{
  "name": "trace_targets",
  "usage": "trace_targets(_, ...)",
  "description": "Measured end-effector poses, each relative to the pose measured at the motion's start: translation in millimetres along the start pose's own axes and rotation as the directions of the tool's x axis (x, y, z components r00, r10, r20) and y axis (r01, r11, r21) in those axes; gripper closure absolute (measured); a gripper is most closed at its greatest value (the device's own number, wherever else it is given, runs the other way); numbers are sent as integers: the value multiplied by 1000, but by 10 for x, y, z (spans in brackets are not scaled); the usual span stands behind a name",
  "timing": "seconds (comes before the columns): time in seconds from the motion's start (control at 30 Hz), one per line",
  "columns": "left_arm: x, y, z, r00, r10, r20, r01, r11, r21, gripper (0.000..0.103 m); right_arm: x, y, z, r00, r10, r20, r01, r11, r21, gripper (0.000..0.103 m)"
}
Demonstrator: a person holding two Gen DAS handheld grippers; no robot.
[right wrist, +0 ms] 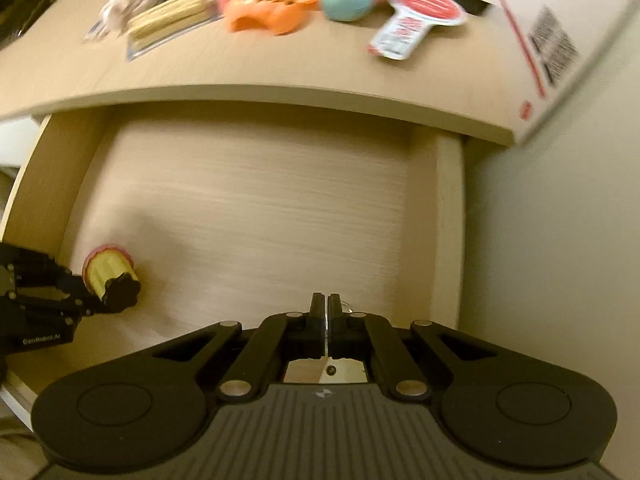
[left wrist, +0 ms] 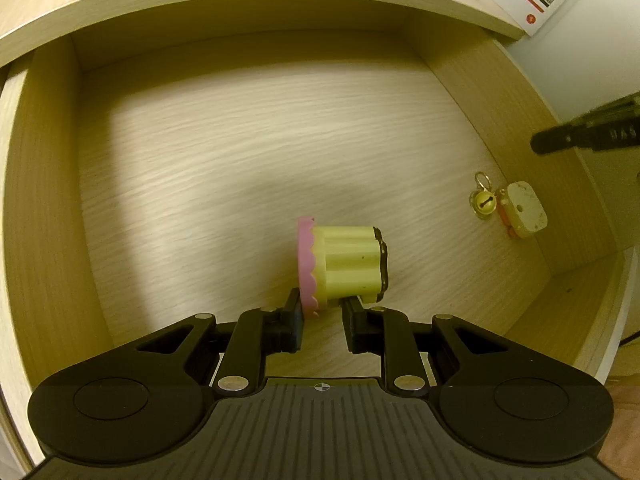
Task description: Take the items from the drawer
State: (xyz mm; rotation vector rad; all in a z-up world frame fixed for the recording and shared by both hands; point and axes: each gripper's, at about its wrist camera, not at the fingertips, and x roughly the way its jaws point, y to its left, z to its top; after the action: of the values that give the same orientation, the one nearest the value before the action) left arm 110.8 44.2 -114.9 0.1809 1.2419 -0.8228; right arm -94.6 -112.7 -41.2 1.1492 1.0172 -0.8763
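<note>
Currently I am cataloguing the open drawer [left wrist: 48,200] and its two remaining items. Item one, the cupcake toy [left wrist: 348,260], is lying on its side on the drawer floor. Its long axis is running across my left gripper's line, with the pink scalloped rim pointing to the left and the dark base to the right. My left gripper [left wrist: 320,312] is sitting directly at the toy's near edge, partly closed. One pad is pressing against the pink rim and the other against the yellow fluted body, so I am judging this a grasp on the toy's near part, with most of the toy projecting beyond the fingertips. Item two, the keychain [left wrist: 516,208], made up of a small brass bell, a ring and a cream tag, is lying close to the drawer's right wall, well apart from the toy. My right gripper [right wrist: 325,312] is hovering on that side and is the nearer of the two to it. Its jaws are clenched together. A bit of ring is peeking out just beside its tips and the cream tag is showing beneath them, but I cannot tell whether anything is being nipped. Several blurred toys are lying on the desk top [right wrist: 280,64] above.
</note>
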Motion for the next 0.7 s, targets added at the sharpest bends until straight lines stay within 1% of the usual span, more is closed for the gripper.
trace_targets(0.07,-1,0,0,1000,-2,-1,2,1000,3,80,70,10,-52,1000,-20,-24,19,999,-28,99)
trace_targets(0.13,-4,2,-3,1000,-2,-1,2,1000,2,80,147,159,-107,997,-51,-51,46,995,-89,82)
trace_targets(0.17,-7,4,-5,1000,-4,-1,4,1000,3,80,122,222,-161,997,-55,-60,48,991,-125,63)
trace_targets(0.2,-7,3,-5,1000,-4,-1,4,1000,3,80,128,276,-209,996,-59,-64,49,987,-151,53)
trace_targets(0.27,-14,15,-6,1000,-6,-1,6,1000,1,80,151,353,-302,993,-73,-90,56,983,-177,52)
trace_targets(0.3,-15,22,-4,1000,-17,-8,17,1000,21,80,168,364,-337,991,-77,-107,59,984,-170,52)
trace_targets(0.37,-16,38,-2,1000,-22,-8,22,1000,17,80,217,339,-396,986,-81,-145,62,990,-126,52)
trace_targets(0.47,-14,45,-4,1000,-25,-9,25,1000,17,80,316,187,-411,976,-79,-203,80,997,-2,53)
trace_targets(0.5,-15,47,-5,1000,-26,-9,26,1000,17,80,328,132,-401,974,-87,-210,95,995,26,57)
trace_targets(0.57,-15,51,-8,1000,-28,-12,28,999,21,80,321,111,-338,975,-106,-194,115,993,35,58)
trace_targets(0.63,-6,50,-6,999,-28,-19,29,999,24,80,405,168,-245,979,-121,-164,128,991,34,58)
trace_targets(0.67,-4,50,-9,999,-29,-20,30,999,26,80,438,211,-204,983,-118,-144,123,992,26,54)
trace_targets(0.7,-5,53,-15,999,-30,-21,30,999,26,80,449,248,-170,989,-78,-124,81,997,15,54)
